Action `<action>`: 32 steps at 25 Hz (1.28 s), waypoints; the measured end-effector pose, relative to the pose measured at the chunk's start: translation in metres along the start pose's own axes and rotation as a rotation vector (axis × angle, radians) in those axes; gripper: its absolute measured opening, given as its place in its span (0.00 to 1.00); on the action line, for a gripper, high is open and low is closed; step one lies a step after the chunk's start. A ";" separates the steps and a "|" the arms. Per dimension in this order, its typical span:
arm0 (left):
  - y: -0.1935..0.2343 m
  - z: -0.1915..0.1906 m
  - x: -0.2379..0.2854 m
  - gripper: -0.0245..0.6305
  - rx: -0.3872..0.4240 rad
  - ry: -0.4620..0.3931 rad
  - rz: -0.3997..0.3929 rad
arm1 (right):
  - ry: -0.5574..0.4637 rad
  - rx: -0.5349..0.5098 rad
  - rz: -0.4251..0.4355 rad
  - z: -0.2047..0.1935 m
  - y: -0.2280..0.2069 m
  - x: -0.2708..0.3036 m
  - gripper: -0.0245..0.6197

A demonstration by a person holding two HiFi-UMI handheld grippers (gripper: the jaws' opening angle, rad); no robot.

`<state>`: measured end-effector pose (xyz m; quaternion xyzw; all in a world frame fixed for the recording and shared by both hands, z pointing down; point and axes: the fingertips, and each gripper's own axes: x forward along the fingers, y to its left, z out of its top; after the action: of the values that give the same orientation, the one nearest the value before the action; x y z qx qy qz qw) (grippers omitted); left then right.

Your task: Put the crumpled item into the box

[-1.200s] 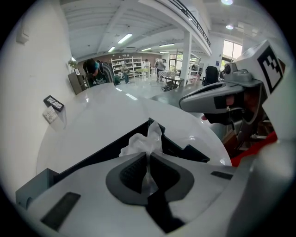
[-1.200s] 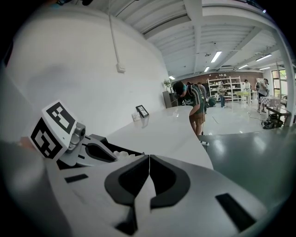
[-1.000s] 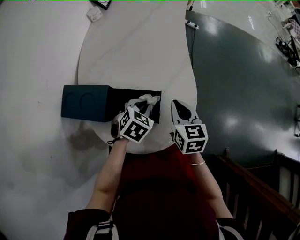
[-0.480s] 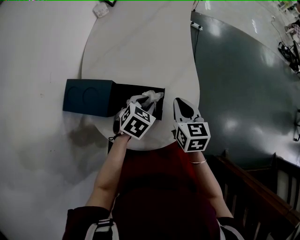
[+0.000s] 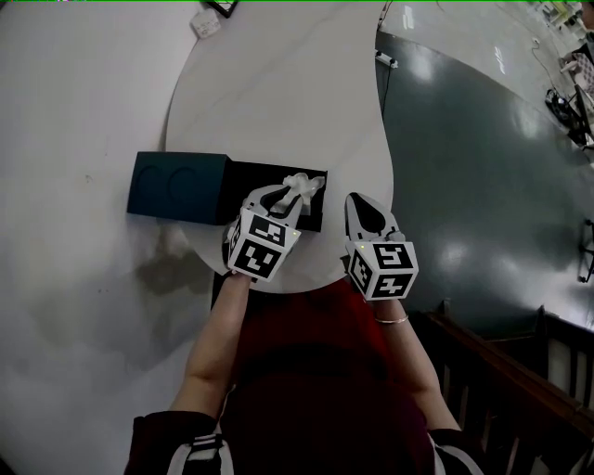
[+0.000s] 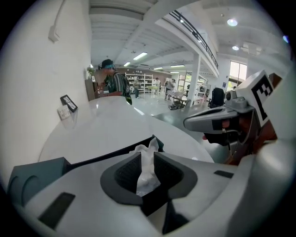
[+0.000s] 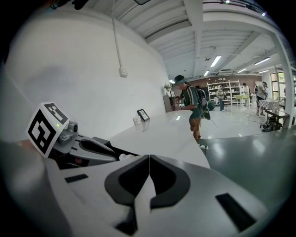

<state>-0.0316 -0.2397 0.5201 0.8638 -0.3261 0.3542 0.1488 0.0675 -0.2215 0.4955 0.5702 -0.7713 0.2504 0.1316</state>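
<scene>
A crumpled white paper (image 5: 301, 185) (image 6: 147, 167) is pinched between the jaws of my left gripper (image 5: 278, 198) (image 6: 148, 170), which is shut on it. It hangs over the open dark part of the box (image 5: 243, 185). The box's teal closed end (image 5: 176, 187) (image 6: 32, 173) lies to the left, at the table's edge. My right gripper (image 5: 363, 211) (image 7: 149, 173) rests just right of the box, over the white table (image 5: 288, 102), jaws shut with nothing between them. In the right gripper view the left gripper (image 7: 88, 150) shows at the left.
The round white table (image 6: 115, 125) has a small framed stand (image 5: 215, 7) (image 7: 143, 114) and a white block (image 5: 204, 25) at its far edge. Dark grey floor (image 5: 483, 167) lies to the right. A wooden rail (image 5: 501, 371) stands at lower right. People stand far off in the hall.
The left gripper has shifted slightly forward over the box with the paper still held. The right gripper has hardly moved.
</scene>
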 end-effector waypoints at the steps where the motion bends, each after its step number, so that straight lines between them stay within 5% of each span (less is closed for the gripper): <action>1: 0.000 0.002 -0.003 0.18 -0.014 -0.018 0.001 | -0.004 -0.001 -0.001 0.001 0.001 -0.002 0.06; 17: 0.004 0.017 -0.069 0.09 -0.196 -0.286 0.061 | -0.076 -0.017 -0.008 0.014 0.024 -0.033 0.06; 32: -0.001 0.010 -0.120 0.07 -0.229 -0.439 0.132 | -0.141 -0.059 0.011 0.014 0.056 -0.063 0.06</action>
<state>-0.0903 -0.1892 0.4277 0.8743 -0.4442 0.1279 0.1481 0.0361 -0.1650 0.4396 0.5780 -0.7888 0.1877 0.0923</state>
